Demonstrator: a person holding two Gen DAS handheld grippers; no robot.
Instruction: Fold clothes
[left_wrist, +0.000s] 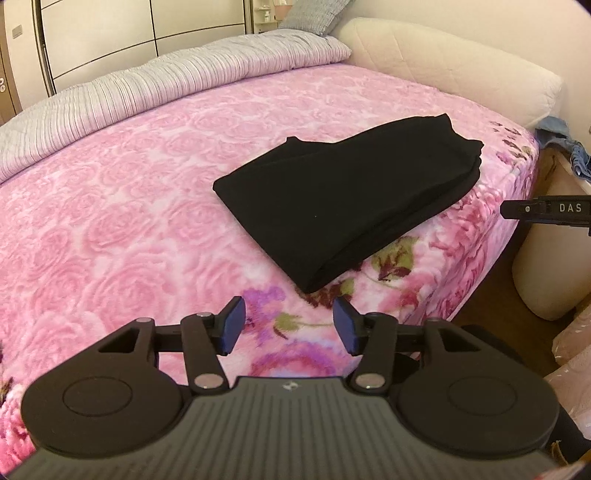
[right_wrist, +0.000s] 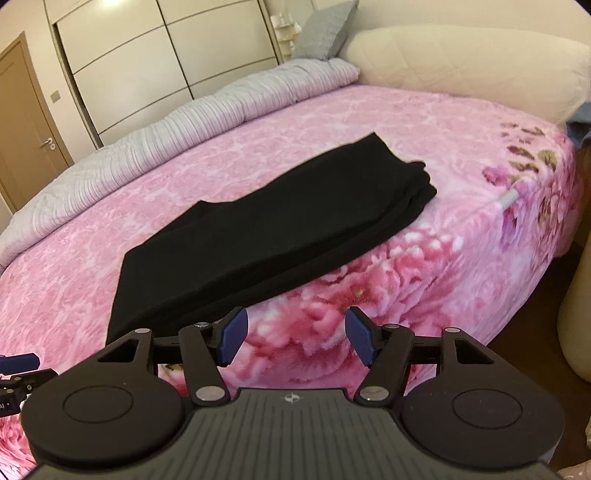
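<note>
A black garment (left_wrist: 343, 199) lies folded in several layers on the pink rose-patterned bed (left_wrist: 122, 206), near its front edge. It also shows in the right wrist view (right_wrist: 280, 229). My left gripper (left_wrist: 289, 325) is open and empty, held above the bed's front edge, short of the garment's near corner. My right gripper (right_wrist: 295, 334) is open and empty, just in front of the garment's near edge. Part of the right gripper (left_wrist: 546, 210) shows at the right of the left wrist view. A piece of the left gripper (right_wrist: 18, 373) shows at the far left of the right wrist view.
A grey striped duvet (left_wrist: 147, 85) is rolled along the bed's far side. A cream padded headboard (left_wrist: 450, 62) runs at the right. A grey pillow (right_wrist: 325, 29) and a white wardrobe (right_wrist: 155, 62) stand behind. A door (right_wrist: 26, 122) is at the left.
</note>
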